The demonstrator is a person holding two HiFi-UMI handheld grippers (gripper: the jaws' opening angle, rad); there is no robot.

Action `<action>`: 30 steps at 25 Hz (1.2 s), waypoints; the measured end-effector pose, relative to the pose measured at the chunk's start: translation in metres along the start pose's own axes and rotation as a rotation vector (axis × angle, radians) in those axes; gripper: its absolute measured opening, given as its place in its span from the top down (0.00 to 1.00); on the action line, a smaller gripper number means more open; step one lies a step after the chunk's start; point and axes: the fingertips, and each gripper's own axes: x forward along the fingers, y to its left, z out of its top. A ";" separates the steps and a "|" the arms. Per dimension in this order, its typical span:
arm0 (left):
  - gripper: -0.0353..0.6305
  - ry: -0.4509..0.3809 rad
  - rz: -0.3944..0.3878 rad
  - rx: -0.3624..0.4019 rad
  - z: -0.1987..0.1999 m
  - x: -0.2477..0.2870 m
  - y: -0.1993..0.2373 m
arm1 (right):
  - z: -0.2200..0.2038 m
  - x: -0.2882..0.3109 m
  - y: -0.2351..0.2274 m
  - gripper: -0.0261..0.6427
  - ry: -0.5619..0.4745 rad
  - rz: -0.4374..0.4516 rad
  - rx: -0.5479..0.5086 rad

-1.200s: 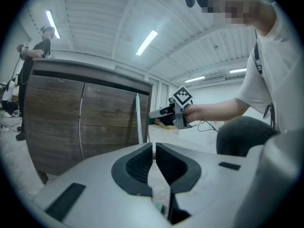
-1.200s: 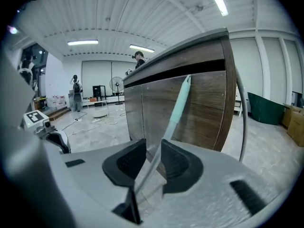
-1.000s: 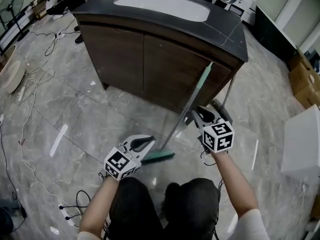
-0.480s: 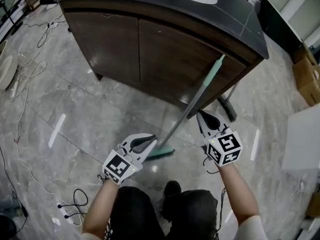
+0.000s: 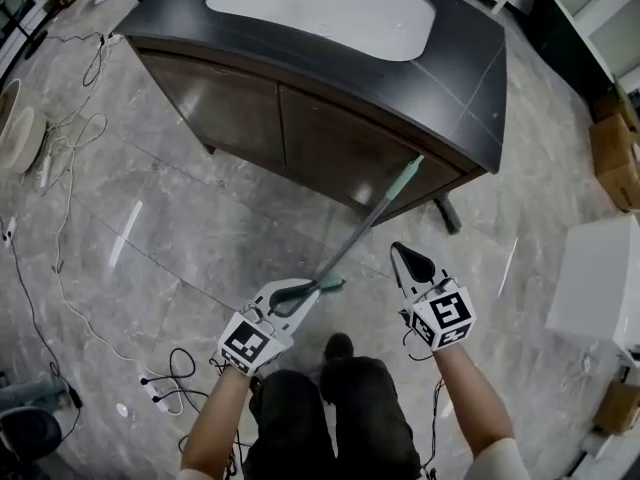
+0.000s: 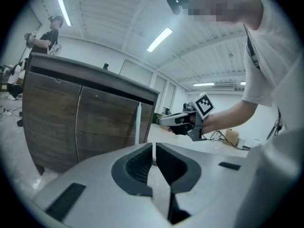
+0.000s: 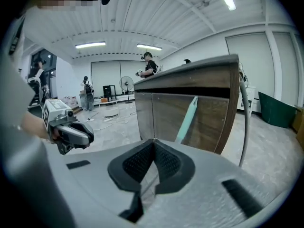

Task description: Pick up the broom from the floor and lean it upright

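Evidently the broom (image 5: 365,230) was found slanted, its pale-green top end rested against the front of the counter (image 5: 300,138) towards the right. Its lower end was clamped between the fingers of the left gripper (image 5: 297,293), judged so that the foot could be steered in. The right gripper (image 5: 400,251) was held just right of the shaft, fingers clenched on nothing.

Glossy stone-look floor (image 5: 180,218); perhaps metal broom (image 5: 352,240)
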 end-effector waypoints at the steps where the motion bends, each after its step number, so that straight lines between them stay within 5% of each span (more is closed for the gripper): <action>1: 0.91 -0.001 0.008 -0.009 0.014 -0.005 -0.003 | 0.012 -0.009 0.001 0.96 0.009 0.001 0.001; 17: 0.91 0.073 0.067 -0.087 0.264 -0.104 -0.102 | 0.217 -0.177 0.043 0.96 0.078 0.014 0.069; 30: 0.91 0.048 0.043 -0.051 0.403 -0.213 -0.227 | 0.327 -0.330 0.141 0.96 0.037 -0.029 0.123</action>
